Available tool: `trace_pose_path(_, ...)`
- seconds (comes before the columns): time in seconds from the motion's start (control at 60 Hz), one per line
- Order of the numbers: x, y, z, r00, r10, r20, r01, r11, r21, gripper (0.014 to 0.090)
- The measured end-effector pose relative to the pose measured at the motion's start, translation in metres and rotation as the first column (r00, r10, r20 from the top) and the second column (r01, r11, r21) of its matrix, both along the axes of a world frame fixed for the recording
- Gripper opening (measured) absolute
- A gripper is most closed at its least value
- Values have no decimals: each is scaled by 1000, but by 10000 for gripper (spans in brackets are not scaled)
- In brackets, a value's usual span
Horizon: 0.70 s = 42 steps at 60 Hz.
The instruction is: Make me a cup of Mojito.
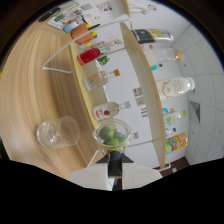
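Observation:
My gripper [115,159] is shut on the base of a small clear cup of green limes [112,135], which sticks out just ahead of the white fingers [92,176]. The whole view is rolled sideways, so the cup is tipped over relative to the counter. An empty clear glass [57,132] stands on the wooden counter [30,85], beside the held cup and apart from it. Several limes are still inside the cup.
Beyond the cup, two shelf boards [137,65] on a white wall carry bottles. Among them are a red-filled bottle [89,56], a clear bottle [97,78], a red-labelled bottle [107,111], an orange one [84,32], a large white-labelled bottle [175,87] and a colourful carton [175,142].

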<state>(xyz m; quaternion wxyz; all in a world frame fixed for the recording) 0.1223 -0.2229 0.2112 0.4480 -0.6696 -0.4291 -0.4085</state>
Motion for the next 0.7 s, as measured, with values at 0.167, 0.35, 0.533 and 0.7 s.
trace_pose_path(0.167, -12, 2, -1, 978, 102, 184, -107, 994, 18, 158)
trace_pose_path(0.35, -15, 6, -10, 950, 139, 279, -148, 989, 11, 158)
trace_pose_path(0.533, -14, 6, -12, 962, 127, 242, -132, 991, 5, 157)
trace_pose_path(0.7, -13, 1, 1, 997, 75, 26, -75, 997, 28, 158)
